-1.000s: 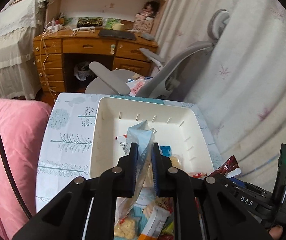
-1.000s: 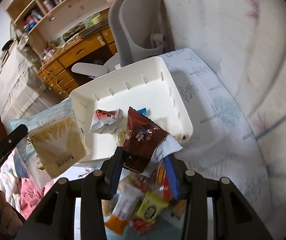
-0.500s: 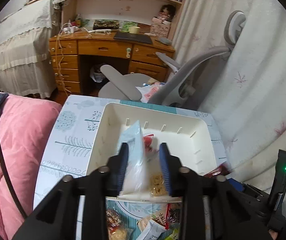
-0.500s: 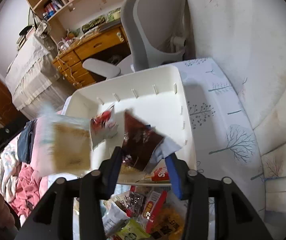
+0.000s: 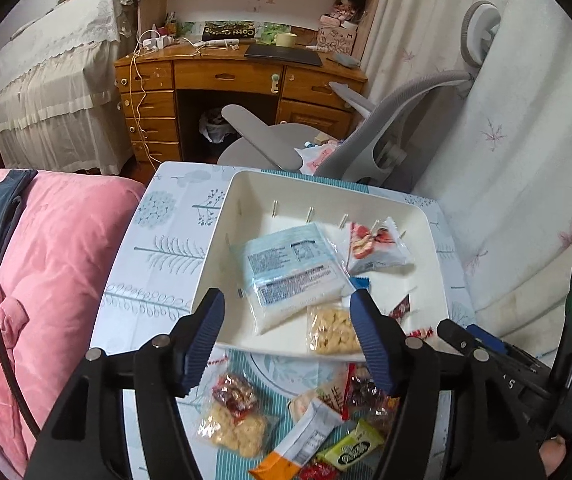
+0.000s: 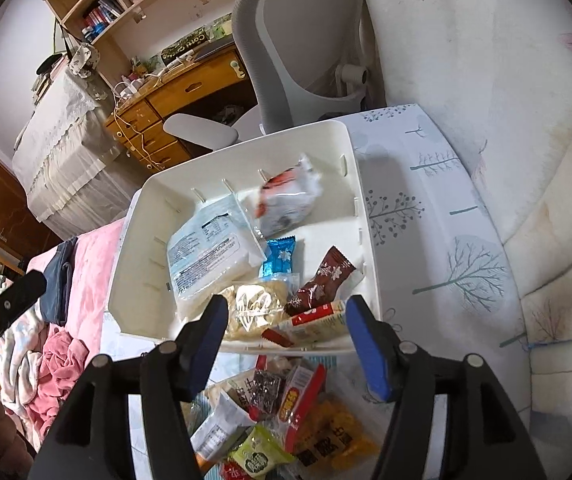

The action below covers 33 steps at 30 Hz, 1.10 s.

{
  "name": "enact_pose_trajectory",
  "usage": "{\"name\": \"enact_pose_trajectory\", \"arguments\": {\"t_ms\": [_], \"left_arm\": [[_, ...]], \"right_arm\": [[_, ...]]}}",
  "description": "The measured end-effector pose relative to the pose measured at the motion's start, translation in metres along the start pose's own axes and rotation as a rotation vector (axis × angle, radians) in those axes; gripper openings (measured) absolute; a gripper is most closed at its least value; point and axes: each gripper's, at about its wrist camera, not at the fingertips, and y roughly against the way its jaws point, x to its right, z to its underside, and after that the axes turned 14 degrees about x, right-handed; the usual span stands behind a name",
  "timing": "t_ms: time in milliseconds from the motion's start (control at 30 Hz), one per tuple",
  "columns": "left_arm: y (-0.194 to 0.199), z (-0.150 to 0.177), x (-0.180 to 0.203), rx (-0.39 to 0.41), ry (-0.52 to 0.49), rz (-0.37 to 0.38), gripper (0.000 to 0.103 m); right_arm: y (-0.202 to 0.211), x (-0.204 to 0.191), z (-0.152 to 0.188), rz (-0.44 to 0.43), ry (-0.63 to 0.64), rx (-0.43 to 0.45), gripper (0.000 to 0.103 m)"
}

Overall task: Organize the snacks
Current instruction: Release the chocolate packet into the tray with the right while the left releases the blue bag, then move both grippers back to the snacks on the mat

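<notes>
The small print on the pale blue packet (image 5: 294,270) in the white bin (image 5: 222,240) is too fine to read, and the red-and-white packet (image 6: 286,196) by the bin's far wall is blurred in the right wrist view. The loose snack pile (image 5: 306,420) at the counter's near edge is partly hidden behind both tools and cut off at the bottom. The bin stands on a counter (image 5: 158,264) covered with a tree-print cloth, with a pink bed (image 5: 54,248) along its left edge and a grey chair (image 5: 366,148) and wooden desk (image 5: 238,76) beyond its far edge. A dark sign on the desk reads roughly "Corti Grosse". The left tool (image 5: 286,332) and right tool (image 6: 282,336) both stand spread wide with nothing between the pads, over the bin's near rim. A brown snowflake wrapper (image 6: 324,284) and a cracker bag (image 5: 332,330) lie inside near that rim.
</notes>
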Motion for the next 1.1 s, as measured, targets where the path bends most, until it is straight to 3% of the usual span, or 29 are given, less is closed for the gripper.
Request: {"name": "enact_pose_trajectory", "arguments": {"t_ms": [367,767,1100], "left_arm": [[0.039,0.027,-0.008,-0.046,-0.036,0.081,0.067],[0.081,0.064,-0.026,-0.111,-0.09,0.217,0.067],[0.089,0.096,-0.031,-0.185,-0.136,0.265,0.067]], "right_arm": [[0.045,-0.004,0.026,0.054,-0.042,0.048,0.072],[0.105,-0.015,0.087,0.157,-0.117,0.101,0.073],[0.138,-0.02,0.139,0.21,-0.14,0.115,0.073]]}}
